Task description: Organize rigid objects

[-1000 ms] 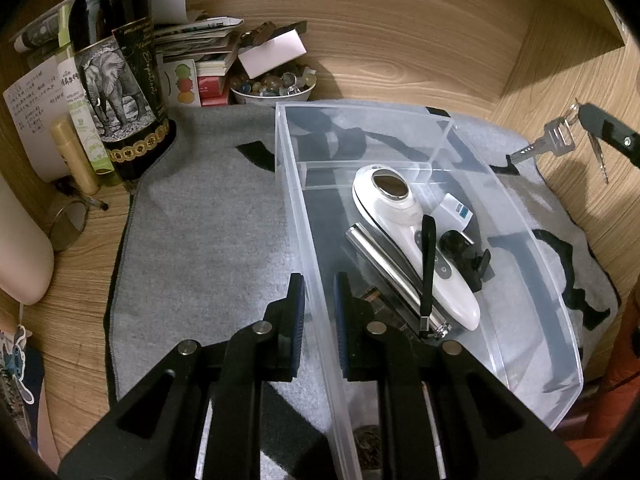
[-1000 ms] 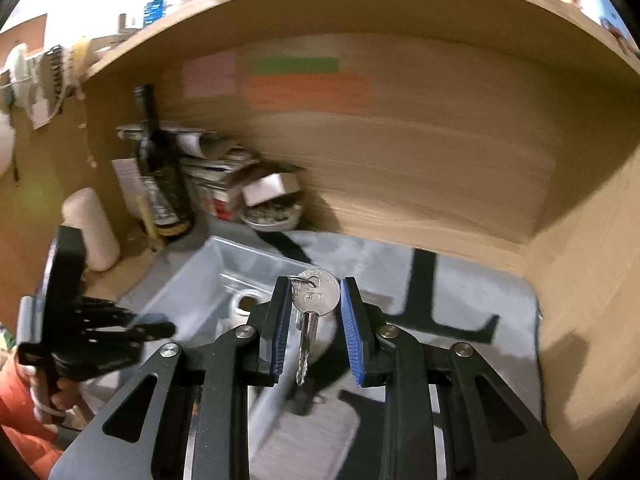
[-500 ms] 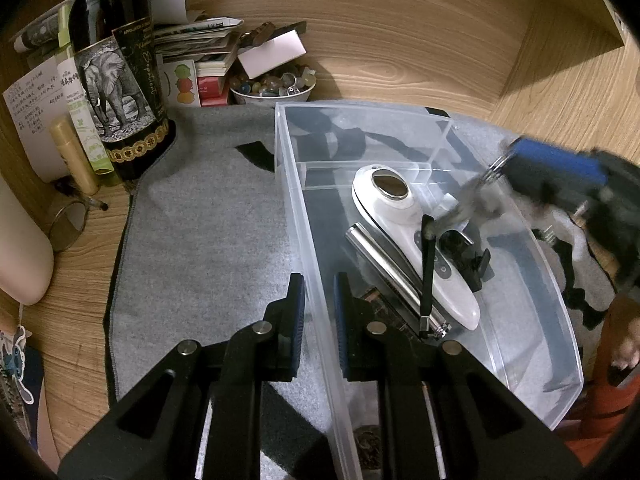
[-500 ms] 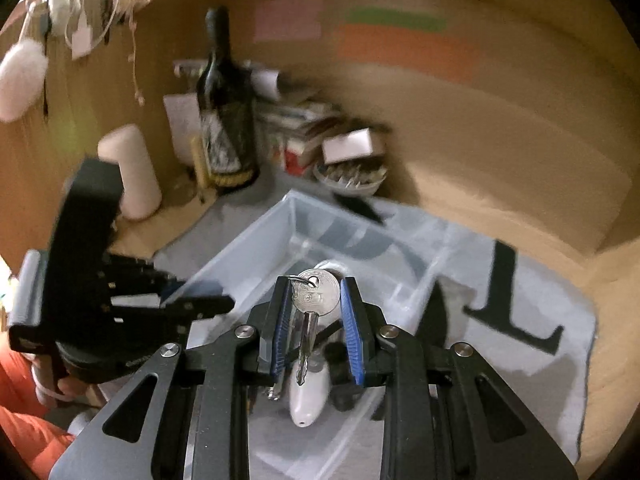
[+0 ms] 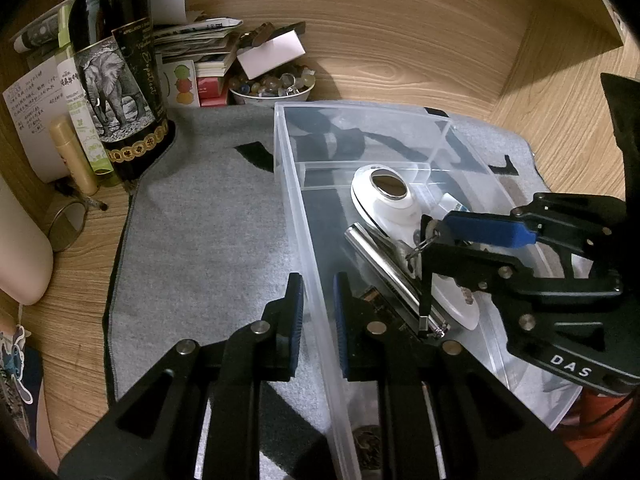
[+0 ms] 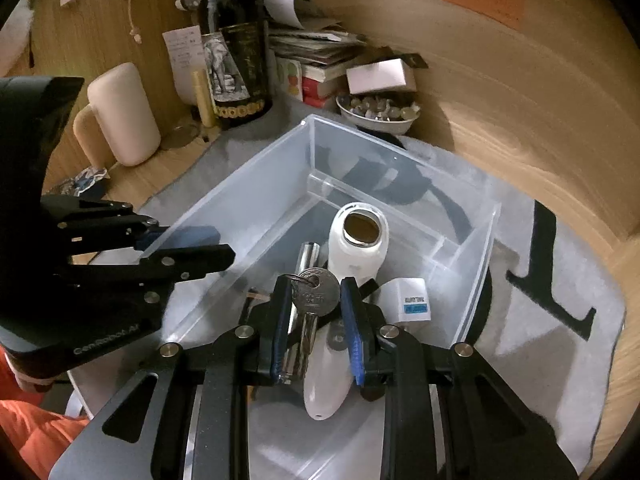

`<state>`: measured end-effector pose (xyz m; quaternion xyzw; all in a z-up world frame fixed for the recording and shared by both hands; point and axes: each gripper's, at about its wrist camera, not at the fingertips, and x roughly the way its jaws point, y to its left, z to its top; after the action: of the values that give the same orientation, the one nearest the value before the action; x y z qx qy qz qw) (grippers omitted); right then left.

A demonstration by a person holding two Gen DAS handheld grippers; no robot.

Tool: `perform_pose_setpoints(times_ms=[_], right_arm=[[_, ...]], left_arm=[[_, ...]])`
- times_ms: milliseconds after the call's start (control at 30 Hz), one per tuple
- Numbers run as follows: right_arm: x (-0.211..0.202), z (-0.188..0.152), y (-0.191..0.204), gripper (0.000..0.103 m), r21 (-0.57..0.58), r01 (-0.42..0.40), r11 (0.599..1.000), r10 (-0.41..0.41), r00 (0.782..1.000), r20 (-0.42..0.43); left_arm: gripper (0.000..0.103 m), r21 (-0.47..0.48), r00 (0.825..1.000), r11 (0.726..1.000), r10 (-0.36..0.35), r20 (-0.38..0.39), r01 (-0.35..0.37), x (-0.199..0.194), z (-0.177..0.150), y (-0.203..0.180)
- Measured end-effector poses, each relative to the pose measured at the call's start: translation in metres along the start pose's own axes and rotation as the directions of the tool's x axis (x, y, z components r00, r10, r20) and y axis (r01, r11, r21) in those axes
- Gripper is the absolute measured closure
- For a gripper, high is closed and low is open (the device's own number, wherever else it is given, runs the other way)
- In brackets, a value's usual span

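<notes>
A clear plastic bin [image 5: 296,184] stands on a grey mat [image 5: 208,240]. In it lie a white handheld device [image 5: 384,200], a silver metal tube [image 5: 384,268] and a small white box [image 6: 410,300]. My left gripper [image 5: 318,312] is shut on the bin's left wall [image 6: 188,240]. My right gripper [image 6: 316,312] is shut on a silver key [image 6: 314,300] on a ring and holds it over the bin, just above the white device [image 6: 356,248]. The right gripper also shows in the left wrist view [image 5: 430,236].
A dark wine bottle [image 5: 116,80] stands at the back left beside a cream tube [image 5: 74,156] and a stack of books and papers [image 5: 200,48]. A bowl of small stones [image 5: 272,84] sits behind the bin. A wooden wall curves around the back and right.
My right gripper has carried the key leftward and down, from beside the bin to over its contents. My left gripper has kept its hold on the bin wall.
</notes>
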<state>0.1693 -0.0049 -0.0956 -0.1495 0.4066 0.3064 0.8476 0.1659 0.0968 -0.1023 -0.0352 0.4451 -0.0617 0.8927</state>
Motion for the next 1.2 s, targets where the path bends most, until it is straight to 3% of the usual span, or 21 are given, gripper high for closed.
perform_pose_setpoints(times_ms=[100,233,633,800,1033,1200], right_arm=[[-0.003,0.000,-0.005,0.079,0.018,-0.004,1.000,0.004,1.000,0.003],[-0.012,0.001,-0.009,0.067,0.034,0.003,0.999,-0.004,0.999,0.037],[-0.066,-0.015,-0.061,0.067,0.169,0.112,0.979,-0.134,0.982,0.131],[-0.059,-0.041,-0.086,0.066,0.230,0.153,0.961,-0.171,0.983,0.060],[-0.023,-0.072,-0.089,0.066,0.212,0.118,0.970,-0.108,0.992,-0.060],[-0.013,-0.080,-0.082,0.066,0.188,0.068,0.980,-0.053,0.995,-0.085]], left_arm=[[0.089,0.000,1.000,1.000,0.001,0.000,-0.001,0.000,0.000,0.000],[0.089,0.002,1.000,1.000,0.003,-0.001,-0.003,0.001,0.001,-0.002],[0.089,0.001,1.000,1.000,0.005,-0.002,-0.005,0.001,0.002,-0.003],[0.089,0.003,1.000,1.000,0.009,-0.003,-0.009,0.002,0.001,-0.003],[0.089,0.006,1.000,1.000,0.018,-0.006,-0.018,0.002,0.000,-0.004],[0.089,0.008,1.000,1.000,0.022,-0.010,-0.022,0.003,0.000,-0.004]])
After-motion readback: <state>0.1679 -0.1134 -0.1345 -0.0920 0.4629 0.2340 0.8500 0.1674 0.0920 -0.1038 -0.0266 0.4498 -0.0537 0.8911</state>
